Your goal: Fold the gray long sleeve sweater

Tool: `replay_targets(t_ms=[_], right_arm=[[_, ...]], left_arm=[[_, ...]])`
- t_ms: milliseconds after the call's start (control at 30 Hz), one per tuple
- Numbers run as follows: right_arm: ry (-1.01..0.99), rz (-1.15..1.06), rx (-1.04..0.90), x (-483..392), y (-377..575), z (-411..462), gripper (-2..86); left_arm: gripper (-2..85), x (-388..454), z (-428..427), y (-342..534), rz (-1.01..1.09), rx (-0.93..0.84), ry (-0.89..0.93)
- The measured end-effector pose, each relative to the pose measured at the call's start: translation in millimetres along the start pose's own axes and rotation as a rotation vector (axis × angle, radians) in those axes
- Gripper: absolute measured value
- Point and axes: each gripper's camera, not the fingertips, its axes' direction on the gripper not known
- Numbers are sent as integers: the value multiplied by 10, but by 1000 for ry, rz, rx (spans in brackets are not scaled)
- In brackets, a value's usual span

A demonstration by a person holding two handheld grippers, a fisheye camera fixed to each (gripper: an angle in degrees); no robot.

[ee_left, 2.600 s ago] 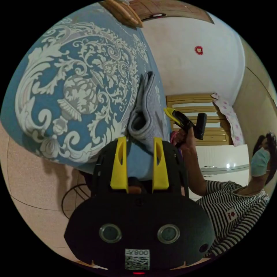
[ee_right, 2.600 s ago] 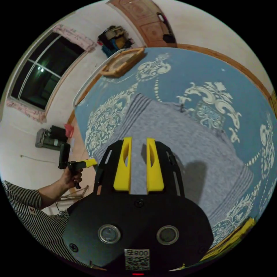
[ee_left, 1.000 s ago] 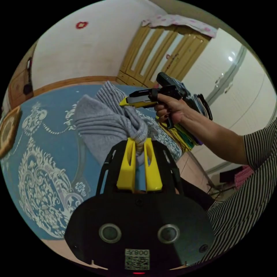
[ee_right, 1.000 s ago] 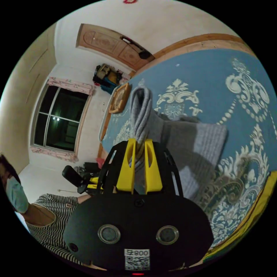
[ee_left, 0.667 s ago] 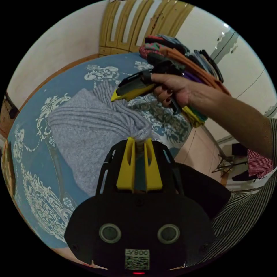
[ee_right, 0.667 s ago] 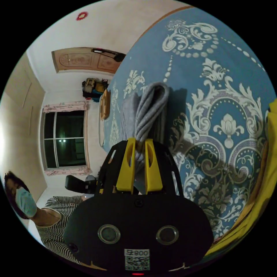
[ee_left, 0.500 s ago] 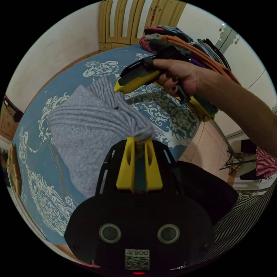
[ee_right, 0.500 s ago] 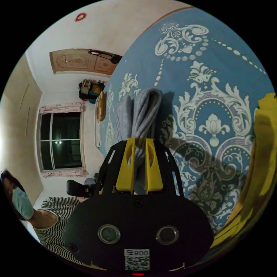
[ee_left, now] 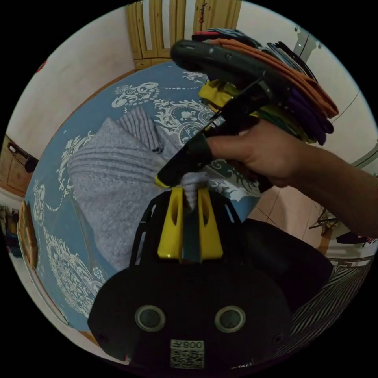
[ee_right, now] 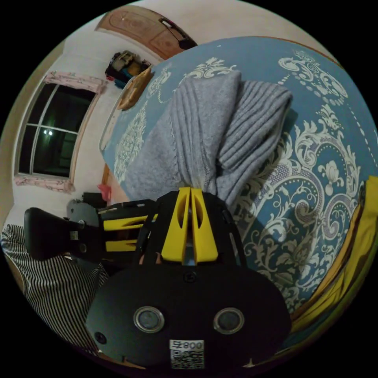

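The gray long sleeve sweater (ee_left: 114, 173) lies folded and bunched on a blue patterned bedspread (ee_left: 55, 236), near the bed's corner. My left gripper (ee_left: 190, 193) is shut on a gathered end of it. A hand brings the right gripper (ee_left: 163, 180) in from the right, its yellow tip right against the left jaws. In the right gripper view the sweater (ee_right: 204, 130) fans out from the right gripper (ee_right: 190, 191), whose jaws are pressed together on its edge. The left gripper (ee_right: 132, 235) lies close beside it on the left.
A stack of folded clothes (ee_left: 275, 90) stands on the bed just past the sweater; its yellow layers (ee_right: 354, 252) fill the right edge. A wooden tray (ee_right: 136, 88) lies at the bed's far end. Tiled floor (ee_left: 283, 208) runs beside the bed. A striped sleeve (ee_right: 51, 287) is at lower left.
Both grippers closed on the sweater and carried it across the bed toward the clothes stack. In the last half second the right gripper swung in until it met the left one.
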Motion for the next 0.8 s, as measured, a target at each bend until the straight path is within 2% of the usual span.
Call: replay_targets(t_ms=[100,167,233,267,367,500,633,733,800], right_arm=[[-40,22,20,39,113,-118,0],[-17,8,14,4,179,-166,0],[-18,11,12,-7,259,-222,1],[-22,13,12,-5,279,-237,1],[-29,17,2,-8,375,-284,2],[-47,14,13,-37,522,-440,9],[-93,77,164,8,871,-849,57],[-110,185,232,126,1169,-1060,130],[-146,238,229,194,1299,-1096,141]], left_arm=[[41,-210,-251,213,-44,80,70],[21,-491,-461,446,-162,162,82],[12,-726,-505,591,-264,168,47],[8,-880,-454,666,-294,155,88],[6,-1179,-273,796,-338,122,232],[11,-1381,-557,823,-333,138,241],[55,-1876,-1011,1159,-456,269,268],[121,-2409,-1137,1492,-601,343,361],[147,-2727,-1063,1648,-696,338,444]])
